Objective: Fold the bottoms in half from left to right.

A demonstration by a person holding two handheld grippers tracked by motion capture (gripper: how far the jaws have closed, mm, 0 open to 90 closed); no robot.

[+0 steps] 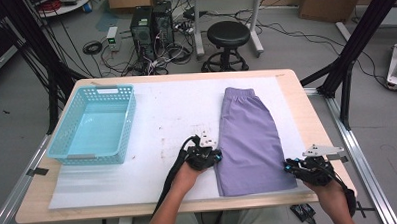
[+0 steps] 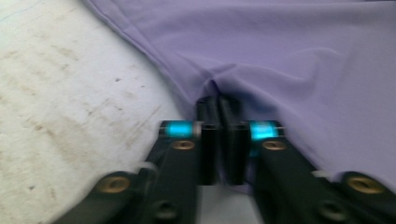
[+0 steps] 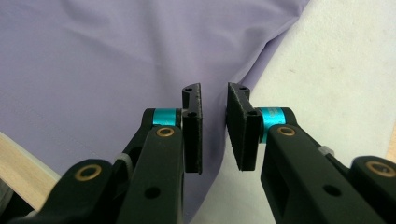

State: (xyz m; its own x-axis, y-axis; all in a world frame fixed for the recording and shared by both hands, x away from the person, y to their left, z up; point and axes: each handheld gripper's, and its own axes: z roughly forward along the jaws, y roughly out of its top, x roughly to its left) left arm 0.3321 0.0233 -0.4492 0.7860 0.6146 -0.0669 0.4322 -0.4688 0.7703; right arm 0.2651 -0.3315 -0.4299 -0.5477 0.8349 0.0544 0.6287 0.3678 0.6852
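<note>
A fold of the purple fabric shorts (image 2: pixel 280 56) is pinched by the closed left hand-held gripper (image 2: pixel 219 105). The shorts' opposite edge lies between the narrowly parted, unpressing jaws of the right hand-held gripper (image 3: pixel 214 91).

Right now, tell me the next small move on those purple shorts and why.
Probably close the right gripper on the shorts' right edge. The left gripper is already shut on the left edge, the fabric puckering at its tips, while the right gripper's jaws stand apart with the edge running between them, not pinched. Both edges likely need holding before any lift or fold.
</note>
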